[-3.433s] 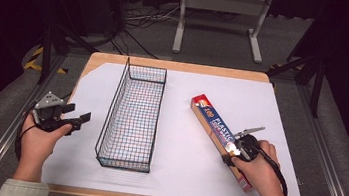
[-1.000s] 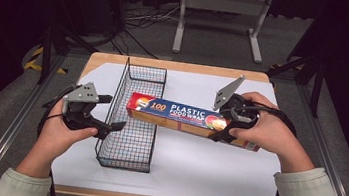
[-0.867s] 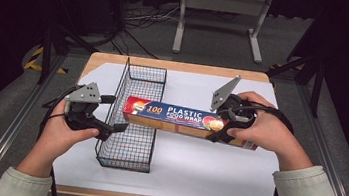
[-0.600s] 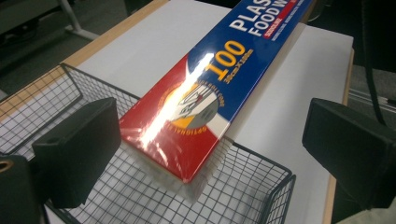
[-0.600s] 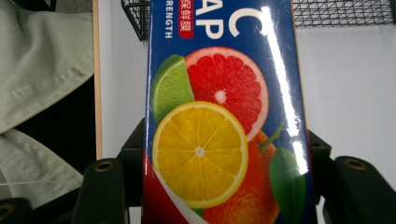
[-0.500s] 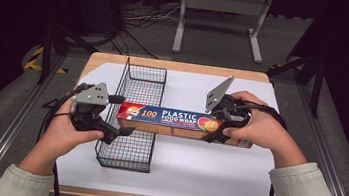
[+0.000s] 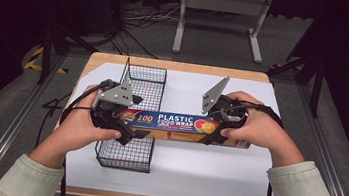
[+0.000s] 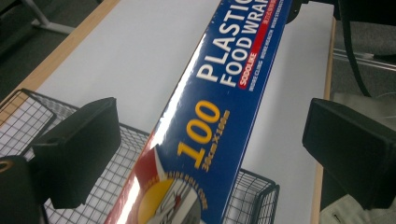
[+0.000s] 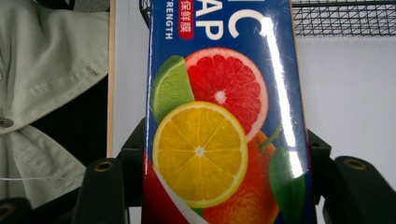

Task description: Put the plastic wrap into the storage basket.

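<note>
Tongs, two: right tongs (image 7: 212,133) pinching one plastic-wrap box (image 7: 179,124), left tongs (image 7: 136,117) spread around it, above one wire basket (image 7: 128,154).

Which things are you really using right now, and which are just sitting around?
In use:
blue cardboard plastic food wrap box
black wire mesh basket
left gripper, open around the box's end
right gripper, clamping the box

Just there:
grey metal stand
black floor cables

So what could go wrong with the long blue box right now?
The plastic wrap box is held at one end by the right gripper, so its far end might droop or twist. The left gripper is open around that end without squeezing yet. The box also hangs crosswise over the narrow wire basket, so it may catch on the rim.
</note>
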Tool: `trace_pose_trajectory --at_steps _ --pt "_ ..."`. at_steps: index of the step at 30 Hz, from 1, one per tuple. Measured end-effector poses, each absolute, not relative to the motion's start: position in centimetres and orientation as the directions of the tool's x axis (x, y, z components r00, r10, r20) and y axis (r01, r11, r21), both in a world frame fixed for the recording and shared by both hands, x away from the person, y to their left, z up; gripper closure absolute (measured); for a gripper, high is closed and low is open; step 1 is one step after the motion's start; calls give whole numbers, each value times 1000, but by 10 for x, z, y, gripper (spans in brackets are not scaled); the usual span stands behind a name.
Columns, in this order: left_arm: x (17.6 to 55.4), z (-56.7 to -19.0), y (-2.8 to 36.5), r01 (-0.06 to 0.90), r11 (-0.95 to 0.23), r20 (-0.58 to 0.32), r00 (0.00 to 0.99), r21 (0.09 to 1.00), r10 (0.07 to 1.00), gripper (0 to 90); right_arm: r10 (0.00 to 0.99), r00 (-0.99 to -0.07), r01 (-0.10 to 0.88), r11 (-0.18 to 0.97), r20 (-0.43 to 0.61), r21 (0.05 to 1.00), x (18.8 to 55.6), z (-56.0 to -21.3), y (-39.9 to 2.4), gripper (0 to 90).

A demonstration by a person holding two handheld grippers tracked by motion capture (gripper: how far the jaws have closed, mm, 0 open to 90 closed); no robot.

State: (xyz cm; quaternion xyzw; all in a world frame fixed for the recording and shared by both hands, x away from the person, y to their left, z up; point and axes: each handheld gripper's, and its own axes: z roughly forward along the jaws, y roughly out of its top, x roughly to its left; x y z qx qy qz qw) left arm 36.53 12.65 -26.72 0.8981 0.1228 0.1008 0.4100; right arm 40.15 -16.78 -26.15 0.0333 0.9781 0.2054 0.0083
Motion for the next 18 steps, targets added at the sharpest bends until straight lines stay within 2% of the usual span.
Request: trace_pose_trajectory --at_steps 11,18 --pt "371 -268 95 95 -698 96 969 710 229 53 36 -999 29 915 -10 402 397 -256 -162 403" --pt "373 -272 82 118 -728 48 978 675 203 82 34 -999 28 920 -9 391 395 -255 -160 403"
